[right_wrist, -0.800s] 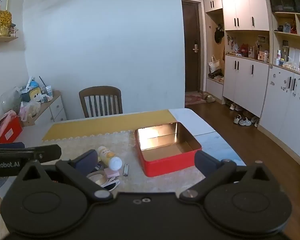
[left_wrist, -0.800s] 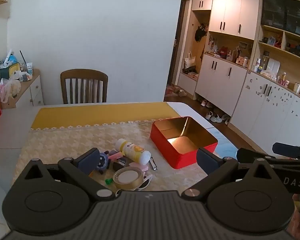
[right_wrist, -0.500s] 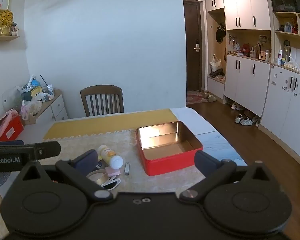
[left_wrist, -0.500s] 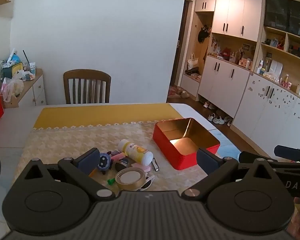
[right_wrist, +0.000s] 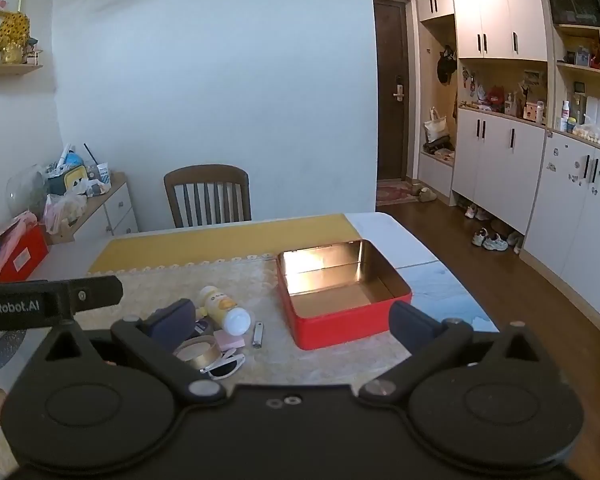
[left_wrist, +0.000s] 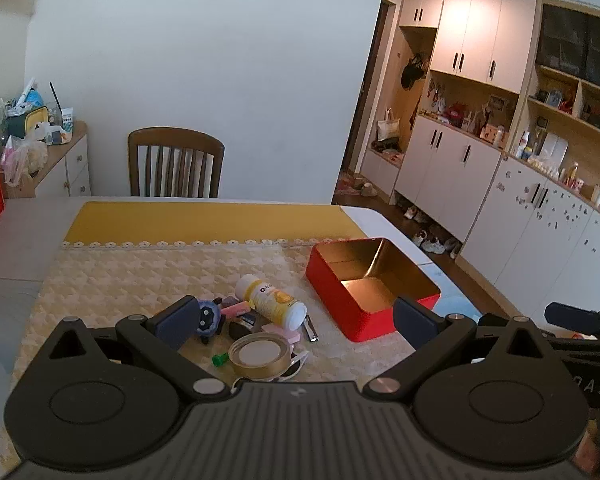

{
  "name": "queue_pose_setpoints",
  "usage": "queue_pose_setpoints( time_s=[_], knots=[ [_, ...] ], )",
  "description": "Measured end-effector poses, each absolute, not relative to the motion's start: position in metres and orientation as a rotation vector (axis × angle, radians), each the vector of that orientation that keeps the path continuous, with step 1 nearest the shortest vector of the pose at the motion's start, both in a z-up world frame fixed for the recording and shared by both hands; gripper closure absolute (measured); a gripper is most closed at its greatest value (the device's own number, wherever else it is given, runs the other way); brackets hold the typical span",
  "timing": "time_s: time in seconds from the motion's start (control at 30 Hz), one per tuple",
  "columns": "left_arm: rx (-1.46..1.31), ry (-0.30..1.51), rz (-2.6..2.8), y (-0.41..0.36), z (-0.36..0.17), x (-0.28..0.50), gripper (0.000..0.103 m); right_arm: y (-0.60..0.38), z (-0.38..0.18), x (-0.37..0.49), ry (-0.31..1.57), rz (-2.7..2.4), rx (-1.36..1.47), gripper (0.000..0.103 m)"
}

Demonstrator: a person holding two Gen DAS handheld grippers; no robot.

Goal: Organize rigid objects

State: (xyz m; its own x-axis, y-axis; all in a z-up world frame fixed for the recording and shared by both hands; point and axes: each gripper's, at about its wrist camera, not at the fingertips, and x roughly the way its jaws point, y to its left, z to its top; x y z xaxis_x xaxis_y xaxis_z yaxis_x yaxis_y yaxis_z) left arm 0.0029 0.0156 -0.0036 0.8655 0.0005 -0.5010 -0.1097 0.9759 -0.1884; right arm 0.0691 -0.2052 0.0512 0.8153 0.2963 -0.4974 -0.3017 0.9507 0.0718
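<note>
Behind the table (left_wrist: pixel 28 240) stand a wooden chair (left_wrist: pixel 175 162) and a white wall, with tall cupboards along the right side of the room. You have a patterned cloth (left_wrist: pixel 112 276) spread over the near part of the table, and everything you need to sort lies on it.

Your red tin (left_wrist: pixel 342 304) sits open on the right of the cloth, and its gold inside looks empty, so by the look of it nothing has been put away yet. The whole pile is left to do. It lies just to the left of the tin: a white and yellow bottle (left_wrist: pixel 271 301) on its side, a roll of tape (left_wrist: pixel 259 355) nearer to you, a small blue toy (left_wrist: pixel 208 317), a pink block (right_wrist: pixel 229 339), nail clippers (right_wrist: pixel 259 335), white sunglasses (right_wrist: pixel 225 367) and a little green piece (left_wrist: pixel 219 359). They touch or overlap one another.

Your left gripper (left_wrist: pixel 296 318) hangs above the near edge of the pile, fingers spread wide and holding nothing. Your right gripper (right_wrist: pixel 290 320) hangs in front of the tin, its fingers likewise wide apart and empty. Neither touches anything on the cloth.
</note>
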Motion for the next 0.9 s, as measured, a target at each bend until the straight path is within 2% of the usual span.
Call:
queue_pose_setpoints(
  time_s=[0.9],
  knots=[
    [-0.18, 0.499, 0.066, 0.032, 0.001, 0.007, 0.0, -0.178, 0.047, 0.076, 0.531, 0.33, -0.016, 0.0]
  ],
)
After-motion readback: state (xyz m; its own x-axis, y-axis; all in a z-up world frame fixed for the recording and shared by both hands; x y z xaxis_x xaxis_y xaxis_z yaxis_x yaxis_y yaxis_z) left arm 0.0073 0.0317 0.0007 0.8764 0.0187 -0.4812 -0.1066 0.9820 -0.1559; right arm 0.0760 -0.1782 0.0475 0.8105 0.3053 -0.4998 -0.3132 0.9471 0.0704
